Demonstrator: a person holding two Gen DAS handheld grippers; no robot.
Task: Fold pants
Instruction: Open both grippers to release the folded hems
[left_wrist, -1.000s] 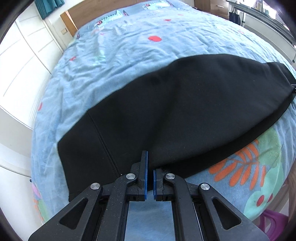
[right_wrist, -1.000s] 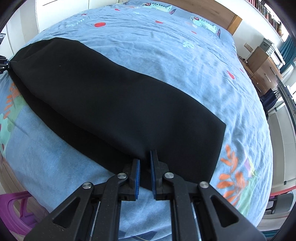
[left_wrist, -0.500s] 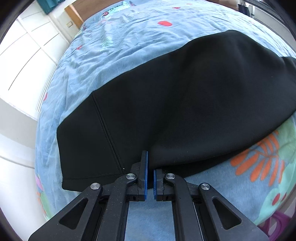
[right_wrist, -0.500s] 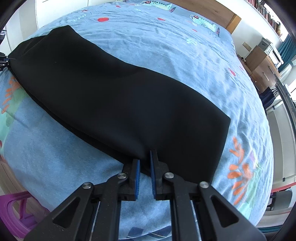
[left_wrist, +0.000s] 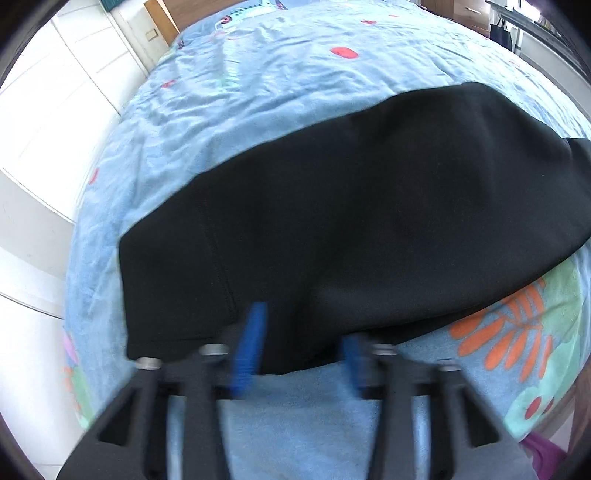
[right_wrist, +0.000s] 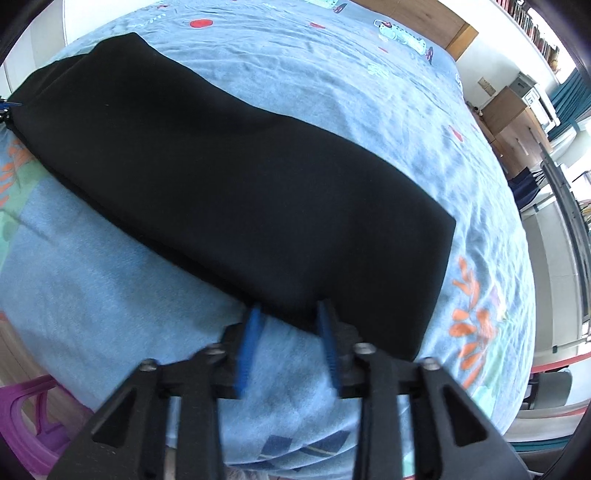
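The black pants (left_wrist: 351, 221) are lying folded lengthwise on the bed (left_wrist: 258, 92), a long, flat, matte band of smooth, heavy-looking cloth stretching away ahead of both grippers. In the left wrist view the left gripper (left_wrist: 299, 332) is opening — its blue ribbed pads (left_wrist: 251, 339) are standing apart, blurred with motion, with the near edge of the pants lying between them and no pad pressing on the cloth. A straight stitched seam is running across the cloth just ahead of the left-hand pad, and beyond it the band is ending in a squared-off corner to that gripper's left.

In the right wrist view the right gripper (right_wrist: 288, 314) is also opening, its black angular fingers (right_wrist: 199, 391) spreading and the blue pads parting on either side of the near folded edge, which is lying loose between them. To that gripper's right the pants are finishing in a crisp rectangular end; to its left the band is running off and narrowing toward the far edge of the picture.

The bedspread (right_wrist: 110, 295) under everything is soft, slightly fuzzy light-blue fabric, wrinkled in fine ripples — printed with red dots and orange leaf shapes (left_wrist: 509, 332). A purple plastic object (right_wrist: 29, 417) is showing below the bed, down to the right gripper's left.
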